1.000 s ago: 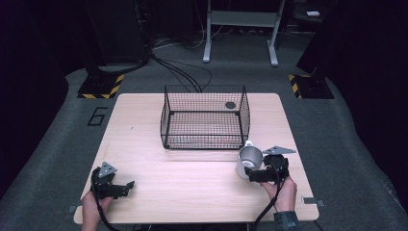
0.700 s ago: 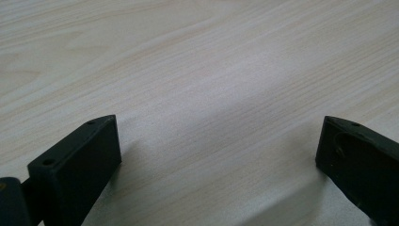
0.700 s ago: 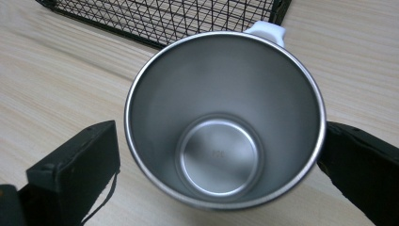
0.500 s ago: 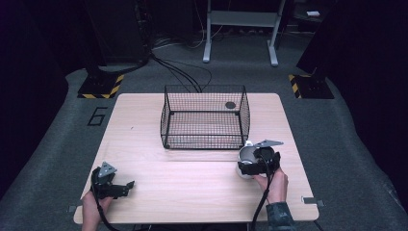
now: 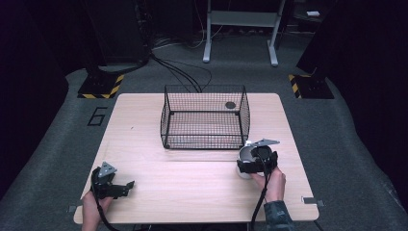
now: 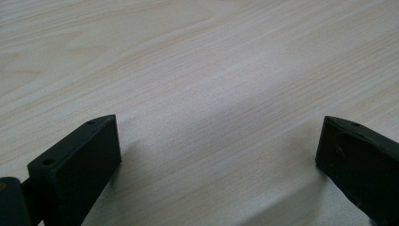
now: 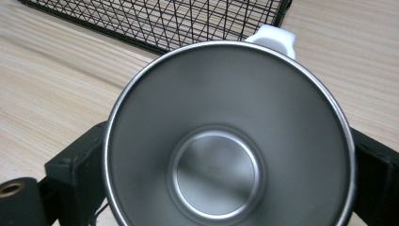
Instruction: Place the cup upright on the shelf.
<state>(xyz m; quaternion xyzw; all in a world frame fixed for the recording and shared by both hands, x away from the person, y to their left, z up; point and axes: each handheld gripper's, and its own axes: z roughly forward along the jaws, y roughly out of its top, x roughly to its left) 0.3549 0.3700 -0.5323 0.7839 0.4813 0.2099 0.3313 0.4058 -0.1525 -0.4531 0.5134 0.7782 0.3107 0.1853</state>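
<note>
My left gripper [image 5: 111, 184] rests low at the near left corner of the bench [image 5: 144, 144], jaws spread wide with bare wood grain between them; the left gripper view confirms nothing sits in the gap.

One black wire basket [image 5: 204, 117] stands at the centre of the bench toward the far side. One small dark round item [image 5: 230, 105] lies near its far right corner; the high view is too coarse to identify it or to tell whether it is inside the basket.

My right gripper [image 5: 256, 162] is just off the basket's near right corner and pinches one cup [image 7: 228, 141]. The right gripper view shows what the high view cannot: the cup's mouth faces the camera, its interior is brushed steel with a bright rim and a flat circular bottom, and a white handle [image 7: 275, 38] projects from the far side toward the basket. One jaw presses each side of the cup wall. In the high view the cup appears as a pale shape mostly hidden by the gripper.

Count: two grippers, one basket, one cup.
</note>
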